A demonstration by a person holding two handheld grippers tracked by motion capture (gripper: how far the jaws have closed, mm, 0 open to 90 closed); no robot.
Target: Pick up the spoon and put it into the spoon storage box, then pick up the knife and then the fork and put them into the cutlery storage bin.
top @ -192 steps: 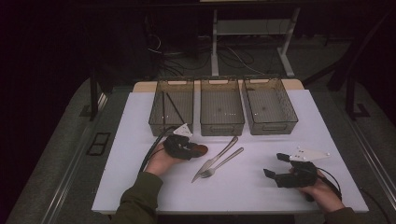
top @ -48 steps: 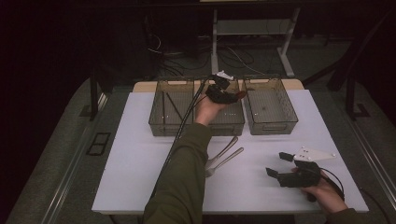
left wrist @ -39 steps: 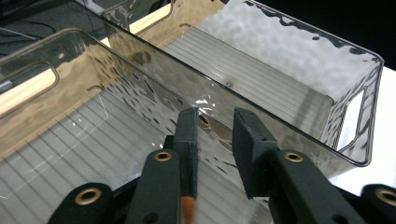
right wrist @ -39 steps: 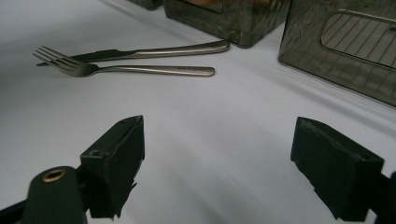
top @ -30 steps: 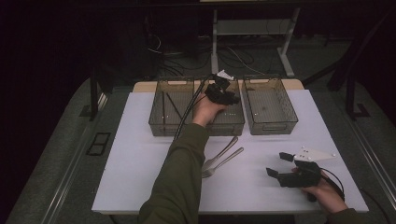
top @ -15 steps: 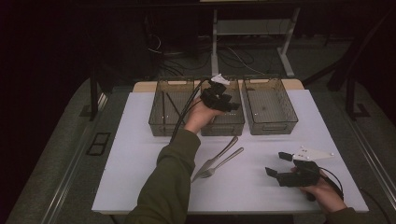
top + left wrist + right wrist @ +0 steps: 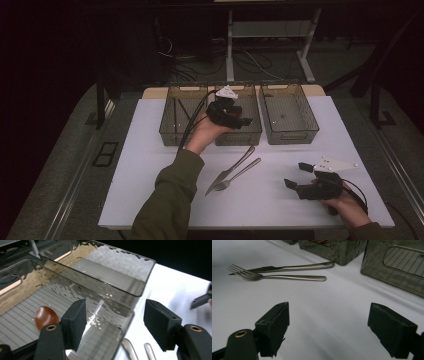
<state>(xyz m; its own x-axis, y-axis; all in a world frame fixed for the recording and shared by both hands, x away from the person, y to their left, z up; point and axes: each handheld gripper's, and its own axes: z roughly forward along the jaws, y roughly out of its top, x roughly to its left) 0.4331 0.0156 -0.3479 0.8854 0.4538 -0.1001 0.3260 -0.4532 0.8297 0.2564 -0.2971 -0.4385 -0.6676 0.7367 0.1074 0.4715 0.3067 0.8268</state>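
Dim surroundings, glare on bins (perhaps overhead).

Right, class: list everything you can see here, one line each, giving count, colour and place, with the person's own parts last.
Table: one, white, centre.
Bins: three, smoky clear, side by side at the table's far edge.
Spoon: one, brown, inside the middle bin.
Knife: one, steel, mid-table.
Fork: one, steel, beside the knife.
Left gripper: one, black, jaws just been opening, nothing between them, over the middle bin.
Right gripper: one, black, open, near right of the table.
Sleeve: one, olive, left forearm.
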